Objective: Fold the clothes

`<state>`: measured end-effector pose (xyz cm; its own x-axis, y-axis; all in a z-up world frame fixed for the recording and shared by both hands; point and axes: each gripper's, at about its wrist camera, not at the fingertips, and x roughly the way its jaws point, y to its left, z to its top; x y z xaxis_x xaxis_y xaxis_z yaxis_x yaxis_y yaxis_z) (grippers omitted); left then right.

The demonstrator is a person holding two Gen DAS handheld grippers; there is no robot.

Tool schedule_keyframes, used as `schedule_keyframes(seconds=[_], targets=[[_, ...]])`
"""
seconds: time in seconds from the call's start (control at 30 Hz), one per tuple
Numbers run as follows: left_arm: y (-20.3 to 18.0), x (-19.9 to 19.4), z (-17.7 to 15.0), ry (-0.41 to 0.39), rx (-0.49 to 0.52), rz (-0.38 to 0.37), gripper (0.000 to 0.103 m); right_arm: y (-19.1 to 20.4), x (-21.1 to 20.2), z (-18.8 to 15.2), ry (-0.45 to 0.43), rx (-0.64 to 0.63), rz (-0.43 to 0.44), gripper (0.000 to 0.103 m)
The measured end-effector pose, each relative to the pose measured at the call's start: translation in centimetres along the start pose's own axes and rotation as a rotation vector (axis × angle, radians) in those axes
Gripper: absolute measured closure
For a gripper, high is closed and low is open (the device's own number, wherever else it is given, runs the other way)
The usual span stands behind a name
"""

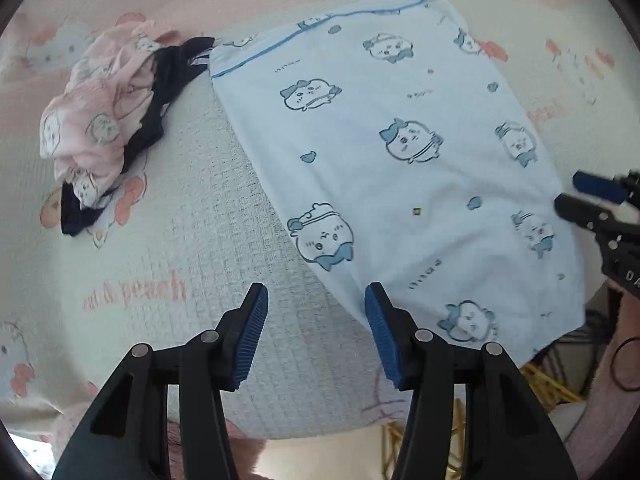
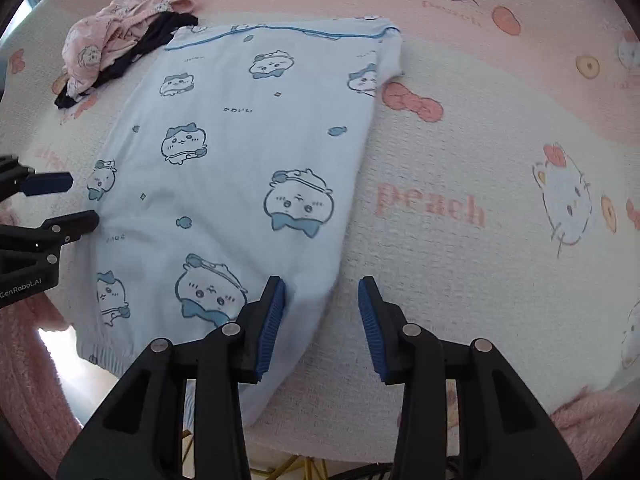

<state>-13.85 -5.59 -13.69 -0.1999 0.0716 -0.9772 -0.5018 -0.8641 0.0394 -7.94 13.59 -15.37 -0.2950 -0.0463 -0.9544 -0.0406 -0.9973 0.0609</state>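
Note:
A light blue garment (image 1: 380,140) with cartoon prints and a blue piped edge lies flat on the bed, folded into a long strip. My left gripper (image 1: 316,294) hangs open over the strip's left edge near its lower end, with nothing between the pads. My right gripper (image 2: 322,282) stands open above the garment's (image 2: 224,168) right edge, and only loose cloth lies beneath its left finger. Each gripper shows in the other's view: the right gripper (image 1: 568,194) at the strip's right side, the left gripper (image 2: 80,200) at its left side.
A crumpled heap of pink and dark clothes (image 1: 104,120) (image 2: 120,40) lies beyond the garment's far left corner. The bedspread (image 2: 440,152) has cat and bow prints. The bed's near edge runs just below the grippers. A person's wrist with a hair tie (image 1: 624,364) shows at lower right.

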Motion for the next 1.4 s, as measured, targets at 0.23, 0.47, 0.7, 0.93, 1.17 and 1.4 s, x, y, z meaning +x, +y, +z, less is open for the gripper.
schedule_keyframes(seconds=[0.23, 0.47, 0.7, 0.93, 1.17, 1.4], targets=[[-0.9, 1.6, -3.4, 0.059, -0.155, -0.184, 0.050, 1.2, -0.8, -2.3, 0.005, -0.035, 0.022, 0.064], [0.7, 0.4, -4.8, 0.061, -0.228, -0.126, 0.049, -0.2, -2.5, -3.5, -0.010, -0.006, 0.039, 0.060], [-0.1, 2.1, -5.8, 0.124, -0.273, -0.127, 0.049, 1.6, -1.4, -4.9, 0.049, -0.070, 0.024, 0.058], [2.5, 1.0, -8.0, 0.091, -0.474, -0.300, 0.049, -0.5, -3.4, -4.8, 0.026, 0.021, 0.050, 0.058], [2.1, 4.2, -8.9, 0.139, -0.559, -0.511, 0.049, -0.3, -1.4, -5.0, 0.108, 0.094, 0.228, 0.058], [3.0, 4.3, -9.5, 0.107, -0.587, -0.586, 0.061, 0.4, 0.0, -4.9, 0.131, 0.118, 0.261, 0.055]])
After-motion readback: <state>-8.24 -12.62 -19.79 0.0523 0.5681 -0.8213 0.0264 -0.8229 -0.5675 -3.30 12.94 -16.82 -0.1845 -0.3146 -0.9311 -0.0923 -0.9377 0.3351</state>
